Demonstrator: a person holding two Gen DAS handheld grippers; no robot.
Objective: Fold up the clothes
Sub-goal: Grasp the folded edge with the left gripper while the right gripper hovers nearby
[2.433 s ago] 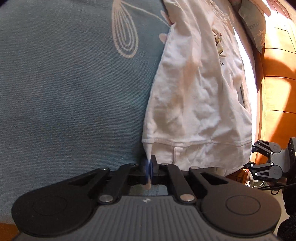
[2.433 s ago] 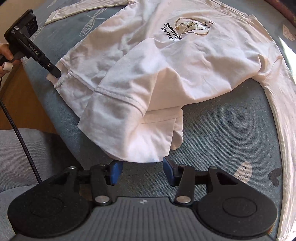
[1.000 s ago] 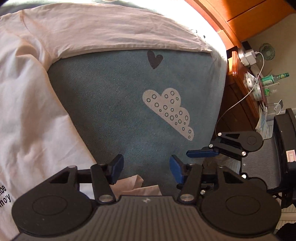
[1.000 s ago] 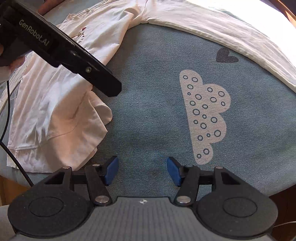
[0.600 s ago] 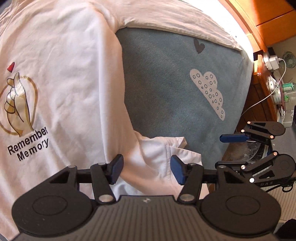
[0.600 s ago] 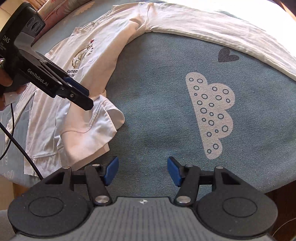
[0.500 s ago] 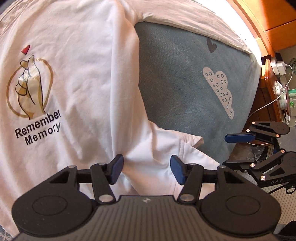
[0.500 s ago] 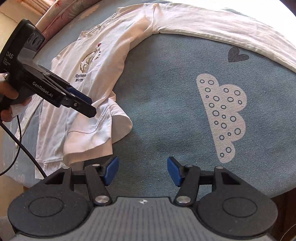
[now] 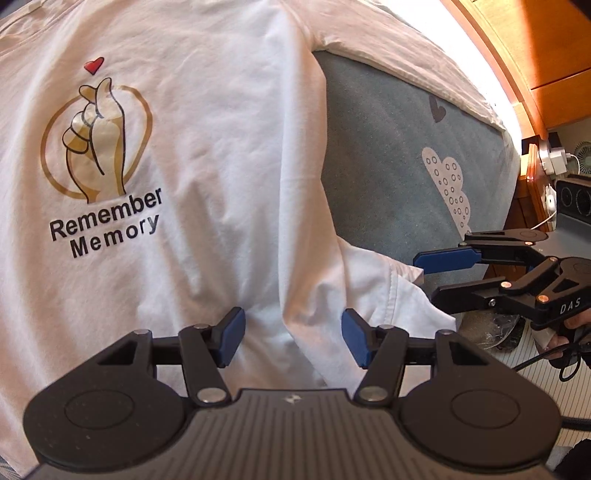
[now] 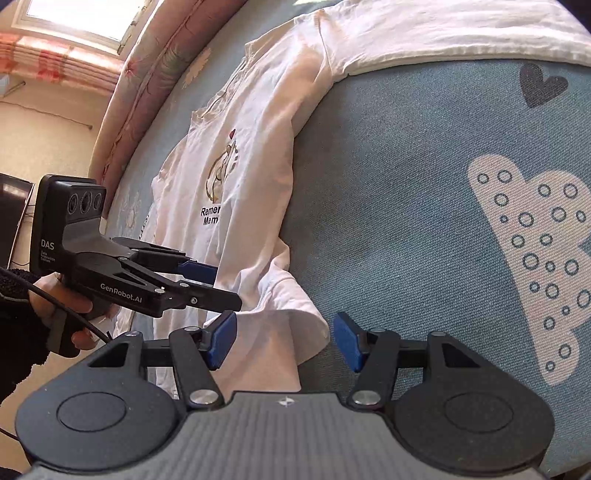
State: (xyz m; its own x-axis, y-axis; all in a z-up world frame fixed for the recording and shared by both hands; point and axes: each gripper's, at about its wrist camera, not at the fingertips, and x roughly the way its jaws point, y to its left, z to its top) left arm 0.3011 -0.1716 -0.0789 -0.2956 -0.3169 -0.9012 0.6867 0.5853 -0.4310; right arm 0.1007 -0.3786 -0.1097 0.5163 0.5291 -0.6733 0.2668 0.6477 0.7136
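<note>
White shirt (image 9: pixel 207 155) lies flat on the teal bedspread (image 10: pixel 406 192), its hem corner between my spread right gripper (image 10: pixel 283 341); my left gripper (image 9: pixel 293 338), spread too, now hovers over the print, no longer pinching the hem. Wooden headboard (image 9: pixel 524 48) beyond.

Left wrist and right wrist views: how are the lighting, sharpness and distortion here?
Left wrist view: sharp, the print on the white shirt reads clearly; sunlight blows out the bed edge at upper right; fisheye bends the blue bedspread. Right wrist view: also sharp, the window glares at top left, the shirt's sleeve is washed out, strong barrel curve.
</note>
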